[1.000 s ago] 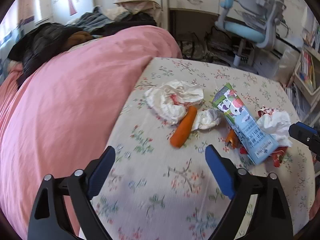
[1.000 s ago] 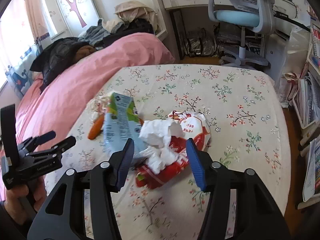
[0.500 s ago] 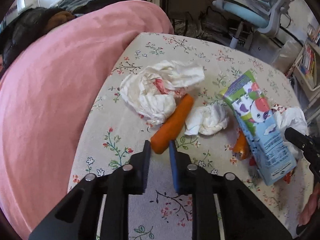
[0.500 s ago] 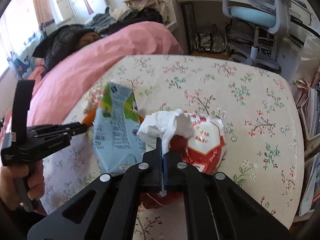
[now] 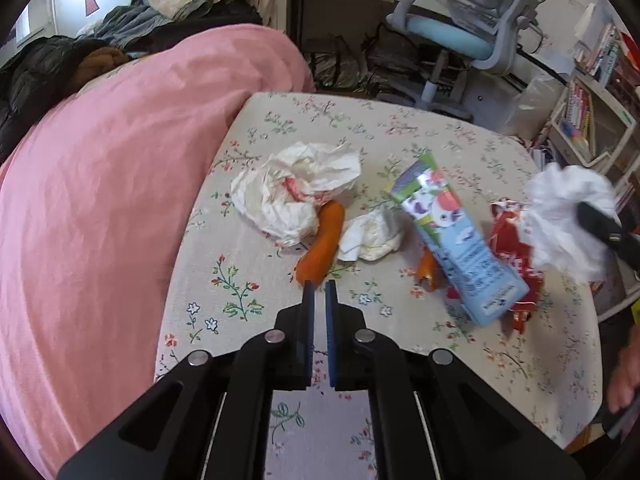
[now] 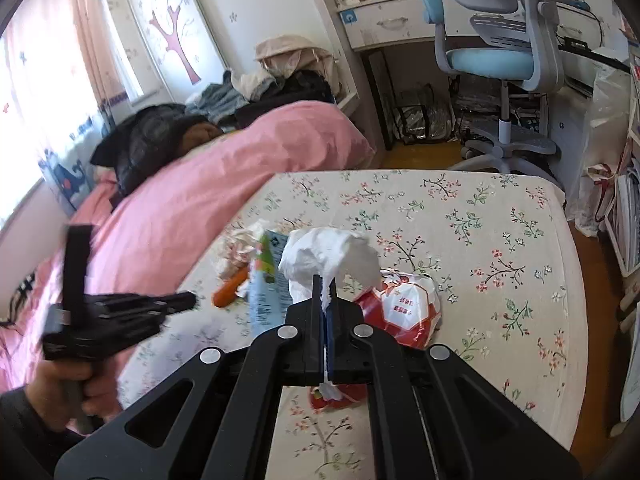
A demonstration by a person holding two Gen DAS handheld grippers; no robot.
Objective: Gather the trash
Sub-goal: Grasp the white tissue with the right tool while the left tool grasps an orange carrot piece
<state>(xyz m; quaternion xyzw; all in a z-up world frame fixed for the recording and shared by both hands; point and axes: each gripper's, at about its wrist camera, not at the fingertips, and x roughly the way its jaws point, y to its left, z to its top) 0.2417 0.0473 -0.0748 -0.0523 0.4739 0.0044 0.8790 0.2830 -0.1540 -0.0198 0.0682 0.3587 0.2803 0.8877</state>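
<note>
Trash lies on a floral table (image 5: 360, 128): a crumpled white wrapper (image 5: 296, 188), an orange carrot piece (image 5: 324, 240), a small tissue wad (image 5: 372, 236), a blue milk carton (image 5: 452, 236) and a red snack bag (image 6: 404, 308). My left gripper (image 5: 319, 286) is shut and empty, its tips just short of the carrot's near end. My right gripper (image 6: 325, 284) is shut on a white crumpled tissue (image 6: 332, 256), lifted above the red bag; the tissue also shows in the left wrist view (image 5: 564, 216).
A pink bed (image 5: 100, 184) borders the table on the left. A blue desk chair (image 6: 496, 60) and a desk stand behind the table. Shelves with books (image 5: 592, 112) are at the right. A small orange scrap (image 5: 426, 268) lies by the carton.
Both grippers closed from wide open. The right one took hold of the white tissue and lifted it off the red bag. The left one closed empty, near the carrot.
</note>
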